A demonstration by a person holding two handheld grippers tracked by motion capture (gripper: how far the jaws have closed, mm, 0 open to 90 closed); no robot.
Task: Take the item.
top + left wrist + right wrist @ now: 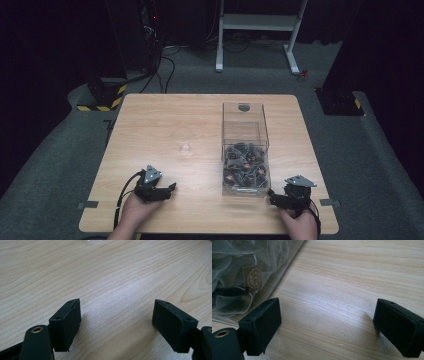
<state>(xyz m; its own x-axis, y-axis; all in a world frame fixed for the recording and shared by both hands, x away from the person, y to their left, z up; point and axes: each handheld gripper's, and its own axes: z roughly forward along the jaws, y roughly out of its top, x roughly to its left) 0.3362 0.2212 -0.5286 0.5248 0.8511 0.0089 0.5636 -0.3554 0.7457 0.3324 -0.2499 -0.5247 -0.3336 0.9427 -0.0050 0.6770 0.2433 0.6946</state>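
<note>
A clear plastic box stands on the wooden table, right of centre, with several dark sheer pouches heaped in its near end. A small clear glass stands near the table's middle. My left gripper rests low at the front left, open, with bare wood between its jaws. At the front right, just beside the box's near corner, my right gripper is open too and holds nothing. The right gripper view has its jaws wide over wood, with a pouch and its brown tag behind the box wall.
The glass's rim peeks in at the top of the left gripper view. Beyond the table lie dark carpet, cables, a white stand's legs and black bases with yellow-striped edges.
</note>
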